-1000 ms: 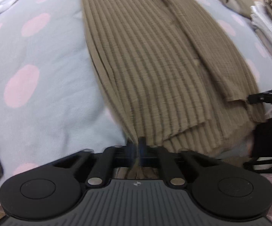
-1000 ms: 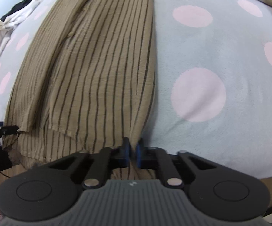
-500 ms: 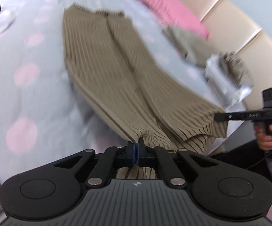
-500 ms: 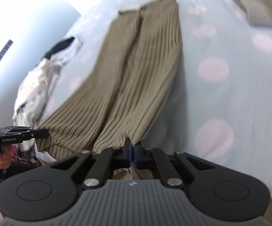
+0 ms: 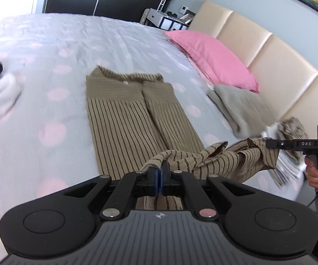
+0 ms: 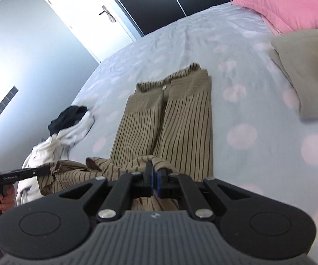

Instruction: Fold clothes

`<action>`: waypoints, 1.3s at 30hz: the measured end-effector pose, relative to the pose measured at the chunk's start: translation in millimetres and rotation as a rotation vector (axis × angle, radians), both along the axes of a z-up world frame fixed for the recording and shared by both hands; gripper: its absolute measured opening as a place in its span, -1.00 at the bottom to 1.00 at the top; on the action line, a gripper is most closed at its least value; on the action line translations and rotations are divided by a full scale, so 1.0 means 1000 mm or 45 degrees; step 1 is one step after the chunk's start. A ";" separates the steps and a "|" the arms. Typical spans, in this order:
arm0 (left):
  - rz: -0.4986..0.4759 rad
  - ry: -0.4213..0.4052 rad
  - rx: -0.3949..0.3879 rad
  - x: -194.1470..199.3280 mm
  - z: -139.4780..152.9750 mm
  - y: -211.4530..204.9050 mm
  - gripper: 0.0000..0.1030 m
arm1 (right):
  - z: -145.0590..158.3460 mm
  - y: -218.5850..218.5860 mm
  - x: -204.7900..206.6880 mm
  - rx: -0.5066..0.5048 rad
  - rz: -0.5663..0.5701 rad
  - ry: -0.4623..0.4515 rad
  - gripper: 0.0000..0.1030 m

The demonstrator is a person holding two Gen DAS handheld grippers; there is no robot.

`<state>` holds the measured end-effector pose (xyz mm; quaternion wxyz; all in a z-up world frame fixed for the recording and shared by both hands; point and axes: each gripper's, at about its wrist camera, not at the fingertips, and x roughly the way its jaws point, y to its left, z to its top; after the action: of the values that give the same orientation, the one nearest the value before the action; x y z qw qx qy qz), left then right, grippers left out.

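A pair of tan striped trousers [image 5: 123, 123] [image 6: 170, 121] lies lengthwise on the grey bed with pink dots [image 5: 48, 50], waistband at the far end. The leg hems are lifted off the bed and hang between the two grippers as a sagging band [image 5: 214, 159]. My left gripper [image 5: 158, 173] is shut on one corner of the hem. My right gripper [image 6: 152, 172] is shut on the other corner. The right gripper also shows at the right edge of the left wrist view [image 5: 269, 143], held by a hand [image 5: 317, 172]. In the right wrist view the left gripper [image 6: 46, 171] shows low on the left.
A pink pillow [image 5: 212, 57] lies against a cream headboard [image 5: 269, 55]. A folded grey-beige garment [image 5: 240, 108] and a stack of folded clothes [image 5: 291, 154] sit to the right of the trousers. White and black clothes [image 6: 66, 128] are heaped on the left.
Both grippers have risen and tilted up, lifting the trouser hems off the bed. The views now take in the whole garment and the room beyond.
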<state>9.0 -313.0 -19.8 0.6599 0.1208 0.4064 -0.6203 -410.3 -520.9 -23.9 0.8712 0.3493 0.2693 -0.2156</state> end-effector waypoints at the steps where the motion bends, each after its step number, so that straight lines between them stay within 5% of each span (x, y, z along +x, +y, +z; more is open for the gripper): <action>1: 0.006 -0.017 0.006 0.007 -0.002 -0.013 -0.99 | -0.002 -0.011 0.009 -0.009 -0.007 -0.003 -0.93; 12: 0.063 -0.054 0.144 0.075 -0.089 -0.126 -0.99 | -0.075 -0.111 0.115 -0.049 -0.030 0.150 -0.94; 21: 0.093 -0.012 0.249 0.090 -0.159 -0.148 -0.97 | -0.137 -0.143 0.149 0.010 -0.011 0.266 -0.92; 29: 0.098 -0.080 0.182 0.067 -0.119 -0.120 -0.18 | -0.117 -0.126 0.136 -0.012 -0.008 0.269 -0.46; 39: 0.032 -0.213 0.201 0.008 -0.078 -0.042 -0.10 | -0.069 -0.039 0.082 -0.126 0.068 0.277 -0.33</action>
<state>16.6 -355.2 -97.3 0.6876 0.2187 0.3990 -0.5658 -328.6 -559.7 -92.4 0.8585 0.2730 0.3604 -0.2420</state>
